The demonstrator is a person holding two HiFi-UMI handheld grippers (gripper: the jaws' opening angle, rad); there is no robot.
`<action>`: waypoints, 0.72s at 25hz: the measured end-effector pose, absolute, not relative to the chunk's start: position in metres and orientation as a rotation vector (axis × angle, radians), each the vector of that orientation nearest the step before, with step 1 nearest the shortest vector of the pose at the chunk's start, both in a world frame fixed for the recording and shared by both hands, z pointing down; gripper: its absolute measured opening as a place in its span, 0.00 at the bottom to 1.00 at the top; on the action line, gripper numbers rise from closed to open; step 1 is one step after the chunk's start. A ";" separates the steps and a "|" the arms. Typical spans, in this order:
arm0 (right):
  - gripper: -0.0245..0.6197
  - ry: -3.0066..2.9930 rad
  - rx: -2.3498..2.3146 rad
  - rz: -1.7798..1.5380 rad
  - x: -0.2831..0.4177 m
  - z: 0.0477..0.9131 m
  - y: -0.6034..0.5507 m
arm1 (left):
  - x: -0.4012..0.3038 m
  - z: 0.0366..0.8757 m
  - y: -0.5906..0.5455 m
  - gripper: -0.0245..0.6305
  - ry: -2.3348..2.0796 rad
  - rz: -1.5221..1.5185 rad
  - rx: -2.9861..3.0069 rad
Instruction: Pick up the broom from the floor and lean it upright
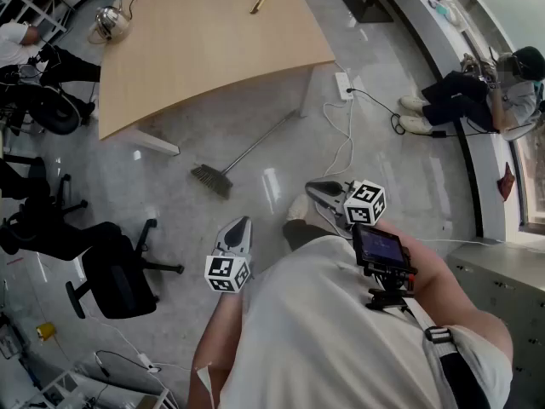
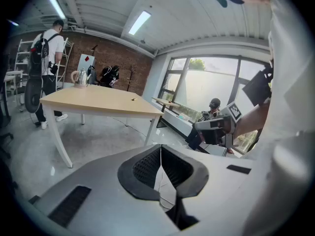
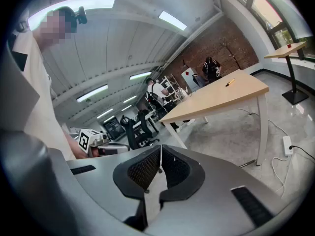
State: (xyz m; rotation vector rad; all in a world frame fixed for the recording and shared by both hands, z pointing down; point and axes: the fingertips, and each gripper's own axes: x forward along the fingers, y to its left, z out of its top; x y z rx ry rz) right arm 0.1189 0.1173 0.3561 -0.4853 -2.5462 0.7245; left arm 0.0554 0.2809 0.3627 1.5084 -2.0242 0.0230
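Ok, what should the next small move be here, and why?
Probably bring the right gripper forward and down toward the handle of the broom, opening its jaws on the way. The broom lies flat on the floor ahead, untouched, its handle pointing toward the table. Both the right and the left gripper are shut, empty and close to the person's body.

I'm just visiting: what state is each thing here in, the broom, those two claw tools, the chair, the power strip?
Broom: lying flat on the floor, handle end by the table leg, not held.
Left gripper: shut, nothing between its jaws.
Right gripper: shut, nothing between its jaws.
Office chair: upright, nobody in it.
Power strip: on the floor, a black cable running from it.
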 end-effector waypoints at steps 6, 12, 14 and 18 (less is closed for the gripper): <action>0.07 -2.552 -0.451 0.734 0.071 0.370 0.058 | 0.012 0.365 0.214 0.05 -1.999 0.160 1.601; 0.07 -2.544 -0.413 0.687 0.051 0.381 0.030 | -0.016 0.376 0.184 0.05 -1.934 0.250 1.659; 0.07 -2.547 -0.388 0.687 0.051 0.382 0.023 | -0.023 0.379 0.177 0.05 -1.907 0.262 1.675; 0.07 -2.541 -0.285 0.704 0.056 0.393 0.012 | -0.040 0.389 0.165 0.05 -1.854 0.296 1.713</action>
